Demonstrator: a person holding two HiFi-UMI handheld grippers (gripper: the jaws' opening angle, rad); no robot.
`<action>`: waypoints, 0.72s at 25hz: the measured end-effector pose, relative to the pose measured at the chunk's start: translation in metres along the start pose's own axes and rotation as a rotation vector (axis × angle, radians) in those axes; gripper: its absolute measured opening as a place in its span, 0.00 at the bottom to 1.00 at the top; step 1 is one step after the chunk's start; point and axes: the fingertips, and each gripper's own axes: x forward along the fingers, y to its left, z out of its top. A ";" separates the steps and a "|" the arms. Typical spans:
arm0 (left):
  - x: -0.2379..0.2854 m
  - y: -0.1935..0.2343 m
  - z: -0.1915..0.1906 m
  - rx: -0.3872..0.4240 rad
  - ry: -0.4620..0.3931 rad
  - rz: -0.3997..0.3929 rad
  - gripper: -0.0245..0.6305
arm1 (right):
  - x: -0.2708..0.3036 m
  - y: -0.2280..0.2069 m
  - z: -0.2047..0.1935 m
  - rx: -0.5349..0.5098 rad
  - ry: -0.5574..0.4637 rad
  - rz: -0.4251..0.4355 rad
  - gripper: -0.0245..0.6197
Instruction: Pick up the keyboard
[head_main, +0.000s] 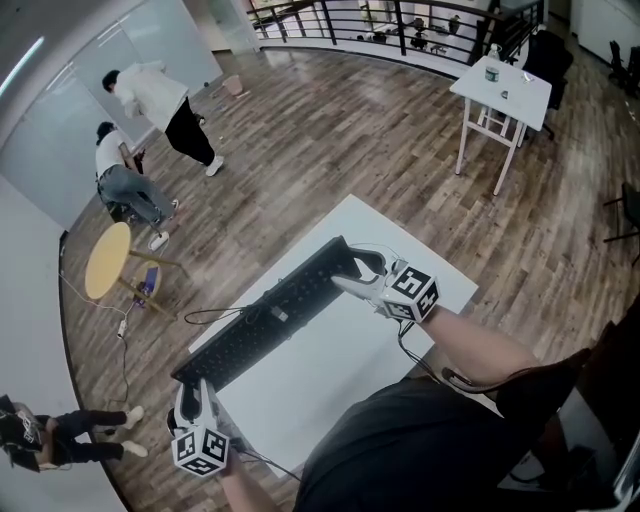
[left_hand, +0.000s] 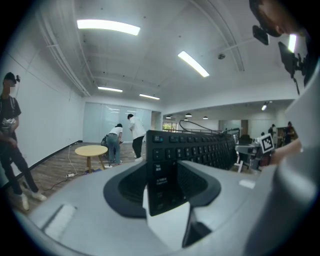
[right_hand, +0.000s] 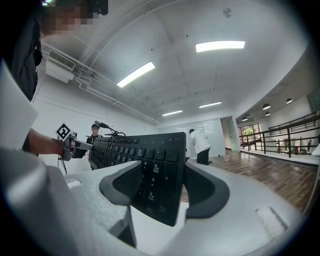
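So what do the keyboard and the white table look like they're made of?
Keyboard: likely black plastic with a matte finish, going by the moulded keys and printed legends. Table: a smooth white top with little glare, perhaps laminate or painted board; the look doesn't settle which.

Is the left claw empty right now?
No, the left gripper view shows the left claw closed on one end of the keyboard, with its pads against both faces.
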 end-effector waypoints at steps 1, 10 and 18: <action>0.001 0.000 0.000 0.000 0.001 -0.003 0.33 | -0.001 0.000 0.000 -0.001 -0.001 -0.002 0.44; 0.007 -0.007 0.002 0.014 0.003 -0.033 0.32 | -0.012 -0.005 0.002 -0.007 -0.012 -0.031 0.44; 0.012 -0.009 0.002 0.019 0.003 -0.047 0.32 | -0.017 -0.007 0.002 -0.014 -0.009 -0.040 0.43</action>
